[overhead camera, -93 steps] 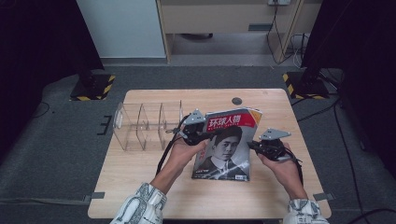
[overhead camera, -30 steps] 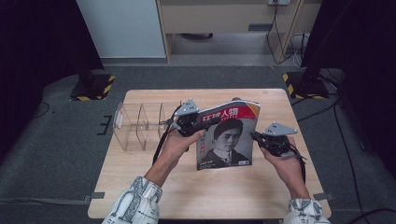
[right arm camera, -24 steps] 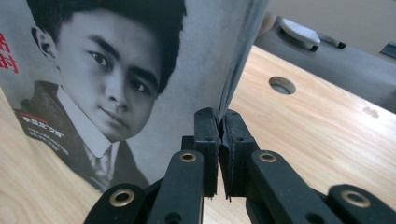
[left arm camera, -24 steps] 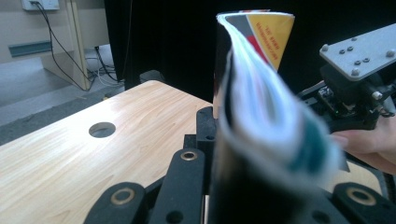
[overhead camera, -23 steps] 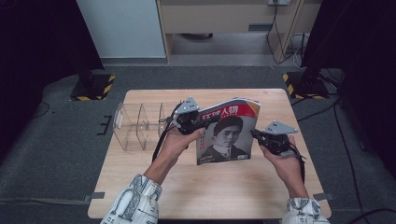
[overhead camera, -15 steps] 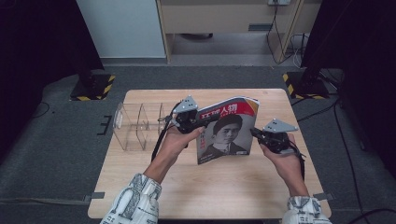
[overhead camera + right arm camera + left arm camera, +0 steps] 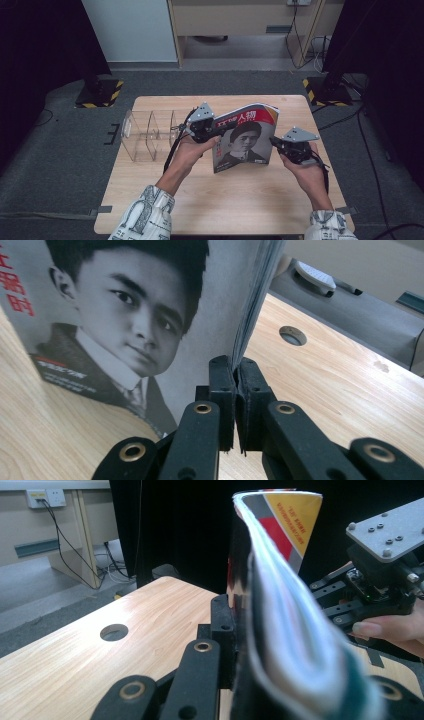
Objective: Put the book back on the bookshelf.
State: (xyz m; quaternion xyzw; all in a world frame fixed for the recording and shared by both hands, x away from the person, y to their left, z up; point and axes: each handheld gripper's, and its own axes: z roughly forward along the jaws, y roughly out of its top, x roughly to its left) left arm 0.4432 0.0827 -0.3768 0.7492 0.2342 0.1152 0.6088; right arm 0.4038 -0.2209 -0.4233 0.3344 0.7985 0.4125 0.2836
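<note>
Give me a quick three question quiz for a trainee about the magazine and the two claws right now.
1. True or false: the magazine lies flat on the table.
2. Which claw grips the magazine's page edge: A left, B right, C neither?
3. Fill in: left of the magazine stands a clear ____.

Key: 1 false, it is held up, only its lower edge near the tabletop. 2 B; the left one clamps the spine side. 3 rack.

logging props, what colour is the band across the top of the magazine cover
Red, on the magazine, with white lettering; clearest in the high view.

Glossy paper magazine point(image 7: 245, 137); wood-grain table point(image 7: 225, 200)
</note>
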